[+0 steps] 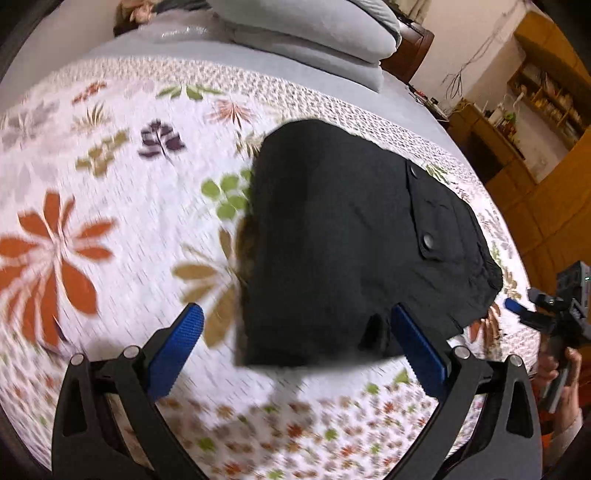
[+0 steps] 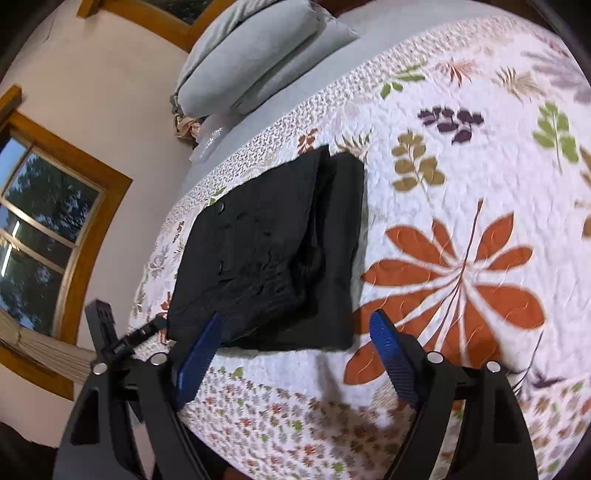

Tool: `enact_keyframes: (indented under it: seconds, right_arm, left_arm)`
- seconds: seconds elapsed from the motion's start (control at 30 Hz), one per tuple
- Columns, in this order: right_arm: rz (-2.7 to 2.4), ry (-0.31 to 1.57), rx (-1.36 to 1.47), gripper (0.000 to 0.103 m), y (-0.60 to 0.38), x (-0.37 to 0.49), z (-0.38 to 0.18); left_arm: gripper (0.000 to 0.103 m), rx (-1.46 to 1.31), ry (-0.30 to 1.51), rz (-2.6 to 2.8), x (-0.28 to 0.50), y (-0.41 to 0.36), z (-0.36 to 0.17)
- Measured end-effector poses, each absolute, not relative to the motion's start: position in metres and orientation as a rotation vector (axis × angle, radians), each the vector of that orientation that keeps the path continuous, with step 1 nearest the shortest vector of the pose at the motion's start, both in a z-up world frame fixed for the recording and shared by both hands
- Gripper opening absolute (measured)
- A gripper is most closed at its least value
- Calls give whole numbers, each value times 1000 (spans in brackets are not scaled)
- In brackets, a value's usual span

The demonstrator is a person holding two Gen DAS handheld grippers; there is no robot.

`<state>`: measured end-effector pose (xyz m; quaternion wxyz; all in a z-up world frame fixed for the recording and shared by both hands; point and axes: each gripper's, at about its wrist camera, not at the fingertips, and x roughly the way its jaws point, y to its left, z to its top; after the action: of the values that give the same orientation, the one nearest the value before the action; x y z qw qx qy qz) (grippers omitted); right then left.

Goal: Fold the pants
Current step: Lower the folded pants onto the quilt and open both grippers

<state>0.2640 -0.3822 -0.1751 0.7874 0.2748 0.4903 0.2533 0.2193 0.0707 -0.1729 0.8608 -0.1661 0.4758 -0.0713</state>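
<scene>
Blue-padded fingers of the left tool [image 1: 295,325] fill the bottom of the left wrist view, one at 7 o'clock and one at 5 o'clock, spread wide with nothing gripped between them; the near edge of the fabric lies between them, untouched. Across in the right wrist view the right tool [image 2: 295,332] stands likewise wide apart at 7 and 5 o'clock, its pads clear of the cloth and holding nothing.

Beneath both lies the bed, covered by a white quilt [image 1: 122,206] printed with orange, green and purple leaves, which takes up most of each view. At 12 o'clock in the left wrist view grey pillows [image 1: 314,33] are stacked at the head of the bed; in the right wrist view they sit toward 11 o'clock.

On the quilt, near the bed's edge, rest the black pants [image 1: 332,240], folded into a compact squarish bundle with a snap-buttoned pocket flap facing up. In the right wrist view the pants [image 2: 266,254] lie centre-left, layers stacked.

At 9 o'clock in the right wrist view is a wood-framed window [image 2: 44,229]. At 4 o'clock in the left wrist view a hand [image 1: 561,373] grips the right tool's handle.
</scene>
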Motion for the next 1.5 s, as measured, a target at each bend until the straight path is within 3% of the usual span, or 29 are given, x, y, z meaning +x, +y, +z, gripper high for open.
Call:
enact_keyframes:
  seconds: [0.33, 0.43, 0.57, 0.7, 0.8, 0.97, 1.33, 1.5]
  right_arm:
    - [542, 1134, 699, 85, -358, 283, -224]
    - [537, 1126, 666, 73, -353, 282, -226]
    - [549, 1105, 575, 45, -351, 269, -217]
    - [541, 1104, 562, 39, -352, 268, -219]
    - [539, 1112, 587, 46, -354, 271, -222]
    - [497, 1060, 609, 74, -368, 259, -201]
    - [356, 874, 345, 87, -341, 208, -105]
    - [370, 852, 265, 87, -319, 188, -84]
  left_arm:
    - [101, -466, 1016, -118, 224, 57, -201]
    - [101, -383, 1023, -120, 234, 42, -198]
    - [101, -304, 1005, -124, 236, 33, -190]
    - [101, -265, 990, -134, 234, 29, -187]
    - [100, -235, 978, -119, 230, 28, -181]
    - [101, -201, 946, -99, 220, 30, -158]
    - [101, -197, 853, -88, 180, 21, -98]
    - [101, -189, 833, -86, 169, 13, -81]
